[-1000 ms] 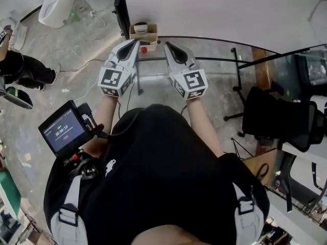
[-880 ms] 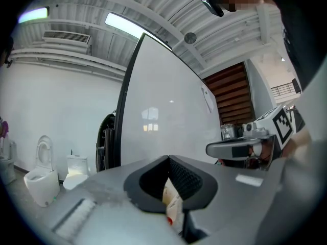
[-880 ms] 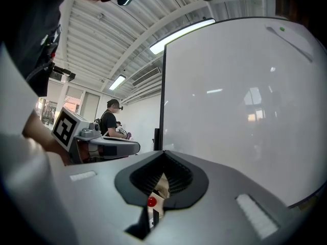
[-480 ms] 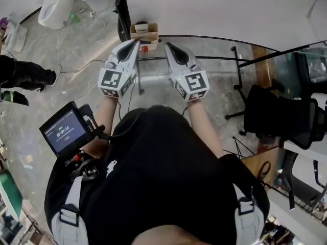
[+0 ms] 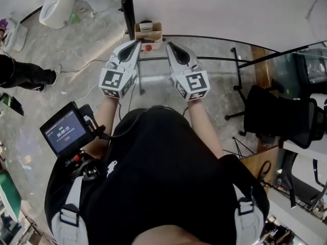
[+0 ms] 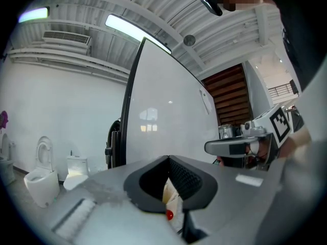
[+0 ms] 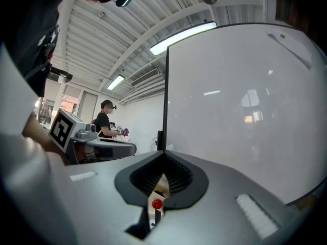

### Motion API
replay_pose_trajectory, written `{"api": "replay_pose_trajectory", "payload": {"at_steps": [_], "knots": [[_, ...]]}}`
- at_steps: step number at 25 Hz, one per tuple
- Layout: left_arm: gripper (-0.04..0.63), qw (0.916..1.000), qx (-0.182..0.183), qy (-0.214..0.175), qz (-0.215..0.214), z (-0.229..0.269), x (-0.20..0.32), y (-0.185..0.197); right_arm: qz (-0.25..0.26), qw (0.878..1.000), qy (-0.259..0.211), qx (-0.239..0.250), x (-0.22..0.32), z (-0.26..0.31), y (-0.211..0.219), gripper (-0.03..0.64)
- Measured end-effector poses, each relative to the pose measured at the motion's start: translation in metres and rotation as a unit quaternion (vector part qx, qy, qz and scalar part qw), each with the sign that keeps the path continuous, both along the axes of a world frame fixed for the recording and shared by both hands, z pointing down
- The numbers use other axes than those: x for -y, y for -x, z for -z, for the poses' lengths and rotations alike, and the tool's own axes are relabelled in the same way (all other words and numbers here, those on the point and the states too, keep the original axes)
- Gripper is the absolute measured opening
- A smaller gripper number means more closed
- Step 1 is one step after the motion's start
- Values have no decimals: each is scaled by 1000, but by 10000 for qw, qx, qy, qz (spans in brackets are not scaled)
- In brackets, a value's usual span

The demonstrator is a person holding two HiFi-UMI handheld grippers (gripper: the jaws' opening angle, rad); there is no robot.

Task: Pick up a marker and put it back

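Note:
A small cardboard holder (image 5: 147, 33) hangs at the whiteboard's lower left corner, with the round red end of a marker (image 5: 148, 48) just below it. My left gripper (image 5: 135, 43) and right gripper (image 5: 169, 45) point level at it from either side, tips a short way off, both shut with nothing held. In the left gripper view the red marker end (image 6: 169, 215) and the holder (image 6: 172, 198) show through the slit between the jaws of that gripper (image 6: 168, 162). The right gripper view shows the same red end (image 7: 157, 204) under its gripper's (image 7: 163, 156) tips.
The whiteboard (image 5: 214, 9) stands straight ahead on a black frame (image 5: 127, 9). A glass-topped table (image 5: 219, 60) and a black office chair (image 5: 276, 119) are to the right. White toilets (image 5: 56, 6) and a person's leg (image 5: 23, 73) are at the left. A screen device (image 5: 64, 131) hangs at my left hip.
Both grippers have kept still. The person at the far left has moved further out of the head view.

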State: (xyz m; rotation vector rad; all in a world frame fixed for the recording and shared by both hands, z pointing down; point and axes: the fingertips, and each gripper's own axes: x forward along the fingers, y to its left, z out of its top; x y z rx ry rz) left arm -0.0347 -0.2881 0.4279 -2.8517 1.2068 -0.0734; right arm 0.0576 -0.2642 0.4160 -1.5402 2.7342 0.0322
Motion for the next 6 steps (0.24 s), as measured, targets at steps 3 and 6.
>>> {"api": "replay_pose_trajectory", "payload": {"at_steps": [3, 6], "knots": [[5, 10000, -15, 8, -16, -3, -2, 2, -17, 10000, 0, -22, -2, -3, 2, 8], [5, 10000, -30, 14, -23, -4, -2, 3, -43, 10000, 12, -37, -3, -5, 2, 8]]}}
